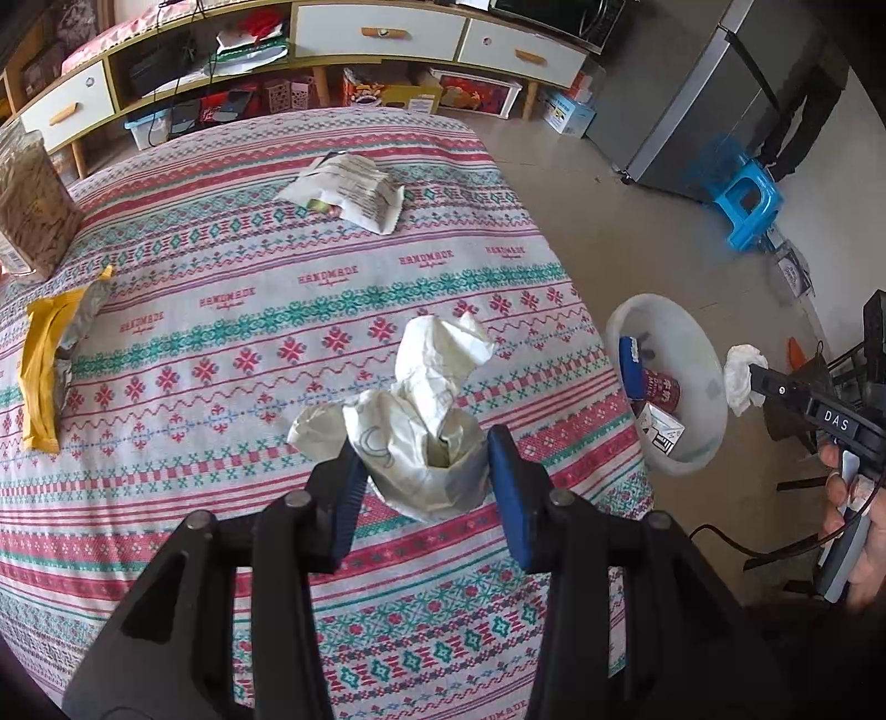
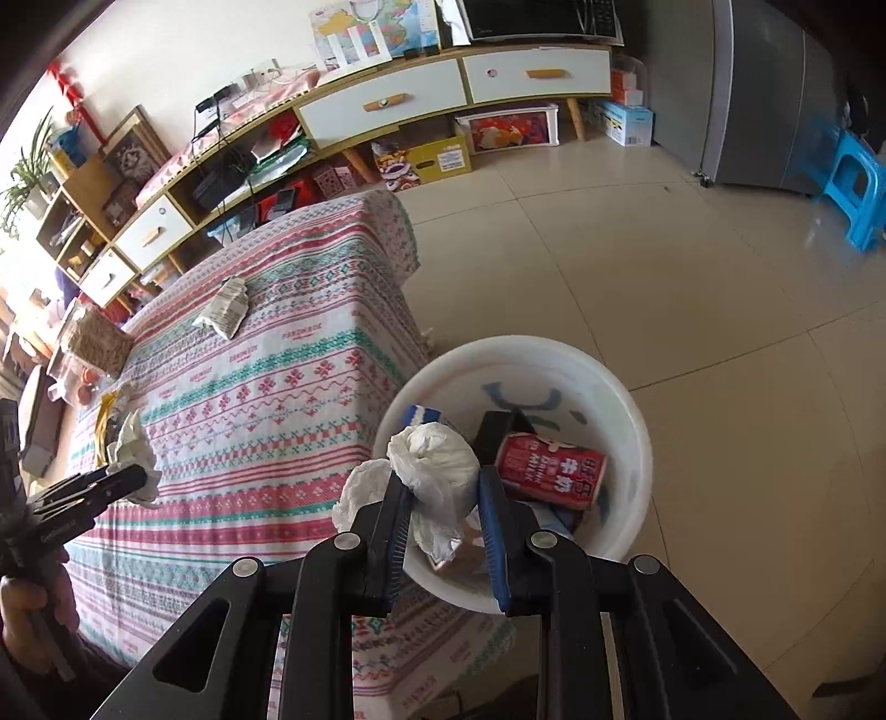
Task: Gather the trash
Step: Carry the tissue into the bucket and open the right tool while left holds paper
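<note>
My left gripper [image 1: 429, 459] is shut on a crumpled white paper [image 1: 432, 421] and holds it over the patterned tablecloth [image 1: 277, 310]. My right gripper [image 2: 443, 487] is shut on a crumpled white tissue [image 2: 437, 471] just above the near rim of the white bucket [image 2: 620, 399] on the floor. The bucket holds a red milk can [image 2: 548, 471], a blue carton and a small box. On the table lie a printed white wrapper [image 1: 346, 191] at the far middle and a yellow wrapper [image 1: 47, 360] at the left. The bucket also shows in the left wrist view [image 1: 703, 354].
A clear jar of snacks [image 1: 33, 205] stands at the table's far left. A low white cabinet [image 1: 382, 33] with boxes under it runs behind the table. A grey fridge [image 1: 703, 94] and a blue stool [image 1: 750, 202] stand at the right on the tiled floor.
</note>
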